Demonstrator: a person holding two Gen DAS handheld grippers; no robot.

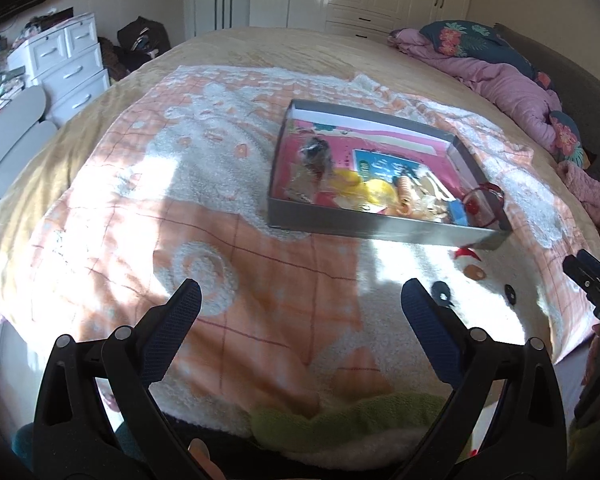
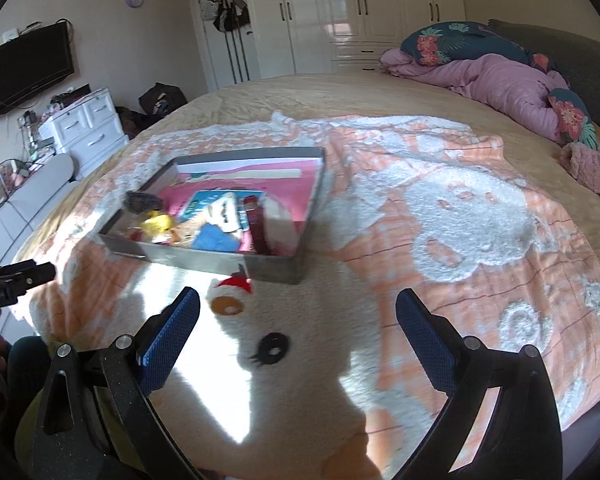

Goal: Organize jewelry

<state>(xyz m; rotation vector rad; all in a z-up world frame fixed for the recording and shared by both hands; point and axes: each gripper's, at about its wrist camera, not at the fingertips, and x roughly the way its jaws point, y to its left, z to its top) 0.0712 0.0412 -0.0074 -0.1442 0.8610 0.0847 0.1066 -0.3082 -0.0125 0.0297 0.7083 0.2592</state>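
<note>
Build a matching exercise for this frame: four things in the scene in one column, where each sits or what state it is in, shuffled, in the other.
Things:
1. grey box
2. pink quilt
3. left tongs
4. television

Places or states:
A. mounted on the wall
B. bunched up at the head of the bed
C. open, holding nothing
D. resting on the orange and white blanket, with small items inside

Pairs: 1-D, 2-B, 3-C, 4-A
</note>
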